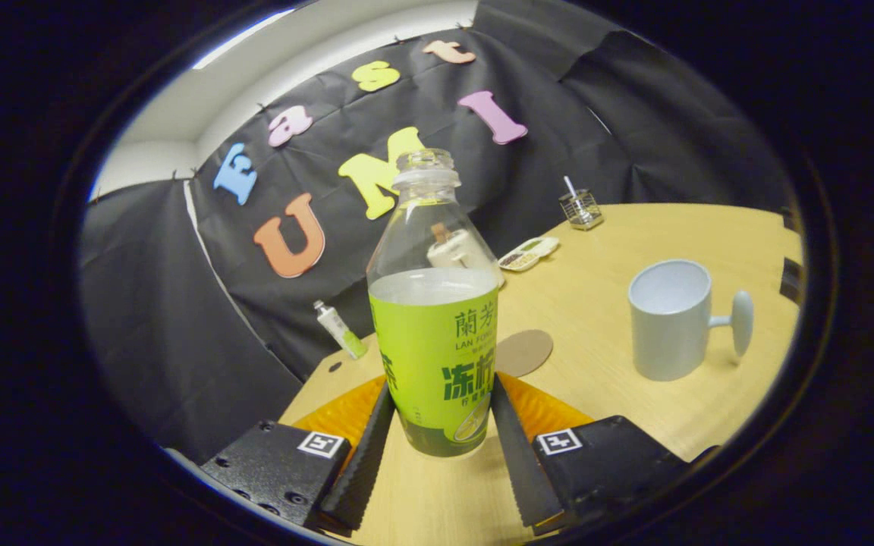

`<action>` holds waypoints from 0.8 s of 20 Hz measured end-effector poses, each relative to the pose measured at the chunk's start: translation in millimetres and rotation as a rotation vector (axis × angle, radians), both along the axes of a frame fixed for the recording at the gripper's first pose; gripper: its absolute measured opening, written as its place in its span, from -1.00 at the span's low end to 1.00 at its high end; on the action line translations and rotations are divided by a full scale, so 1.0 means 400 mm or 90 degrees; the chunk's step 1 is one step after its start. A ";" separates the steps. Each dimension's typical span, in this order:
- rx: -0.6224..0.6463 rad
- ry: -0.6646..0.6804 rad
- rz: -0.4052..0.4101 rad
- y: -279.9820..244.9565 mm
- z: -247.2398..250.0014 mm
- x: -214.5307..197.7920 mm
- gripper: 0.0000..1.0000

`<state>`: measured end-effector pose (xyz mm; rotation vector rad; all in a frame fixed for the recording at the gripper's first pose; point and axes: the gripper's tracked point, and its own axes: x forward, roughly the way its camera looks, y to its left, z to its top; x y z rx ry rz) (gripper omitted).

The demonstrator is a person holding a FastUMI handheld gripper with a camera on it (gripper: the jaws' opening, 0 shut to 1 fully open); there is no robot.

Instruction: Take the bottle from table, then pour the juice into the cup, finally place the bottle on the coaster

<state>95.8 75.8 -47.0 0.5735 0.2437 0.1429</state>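
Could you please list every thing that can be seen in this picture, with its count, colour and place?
bottle: 1, clear with green label, uncapped, between the fingers
coaster: 1, brown, on the table just behind the bottle
cup: 1, pale grey, beyond the right finger
tube: 1, white and green, at the table's far left edge
wire basket: 1, metal, far side of table
table: 1, light wood
hand-held gripper: 1, black, both fingers against the bottle
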 end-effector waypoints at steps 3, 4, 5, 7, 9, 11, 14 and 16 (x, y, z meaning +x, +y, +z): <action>0.084 0.007 -0.012 -0.009 0.018 0.011 0.54; 0.113 0.008 -0.016 -0.010 0.025 0.018 0.53; 0.140 0.008 -0.016 -0.011 0.033 0.014 0.52; 0.192 0.011 -0.012 -0.004 0.038 0.018 0.51; 0.255 0.024 -0.004 0.000 0.044 0.023 0.51; 0.320 0.033 -0.005 0.001 0.055 0.033 0.51; 0.384 0.052 -0.021 -0.005 0.054 0.064 0.51; 0.421 0.065 -0.025 -0.006 0.053 0.069 0.51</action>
